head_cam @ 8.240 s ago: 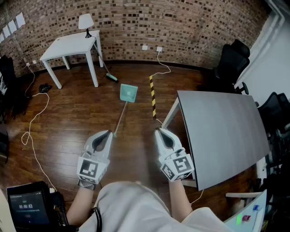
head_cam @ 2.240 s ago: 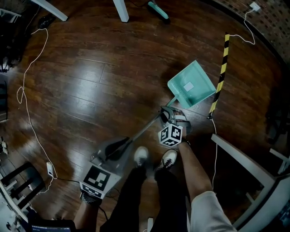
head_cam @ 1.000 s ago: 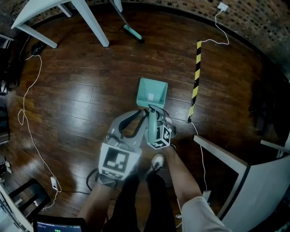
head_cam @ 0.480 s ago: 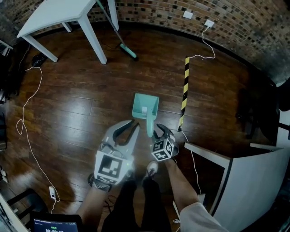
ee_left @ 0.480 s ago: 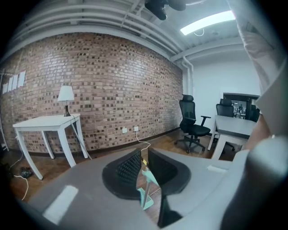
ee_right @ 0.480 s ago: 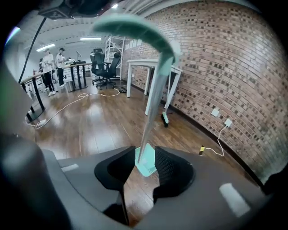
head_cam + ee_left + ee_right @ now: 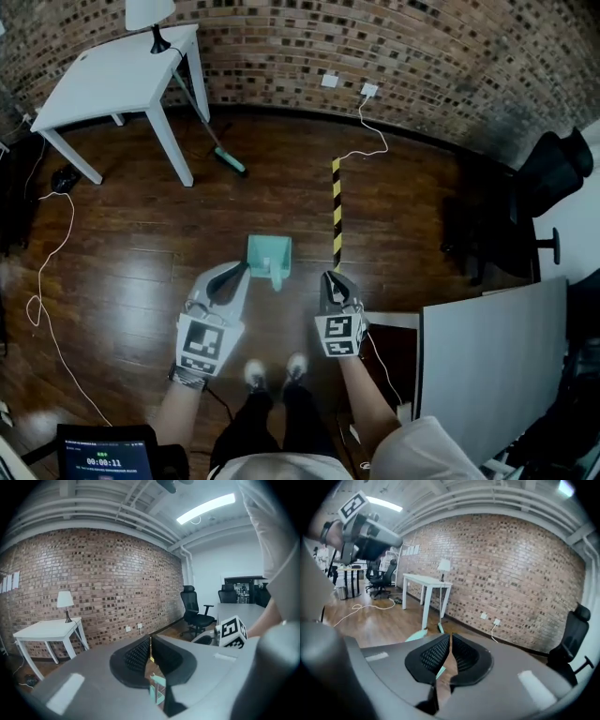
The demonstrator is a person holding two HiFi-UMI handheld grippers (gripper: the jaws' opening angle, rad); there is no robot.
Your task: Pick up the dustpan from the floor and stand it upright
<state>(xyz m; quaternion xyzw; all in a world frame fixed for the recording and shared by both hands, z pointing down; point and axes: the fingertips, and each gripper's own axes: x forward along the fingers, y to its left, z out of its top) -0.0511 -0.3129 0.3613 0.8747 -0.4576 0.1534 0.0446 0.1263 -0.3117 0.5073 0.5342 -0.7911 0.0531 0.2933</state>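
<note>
The teal dustpan stands upright on the wood floor, just left of the near end of the striped tape, and neither tool grips it. The left gripper hovers farther left of the tape, beyond the dustpan, its jaws clenched on nothing. The right gripper, above the tape's near end, is closing its jaws (nothing between them either).
</note>
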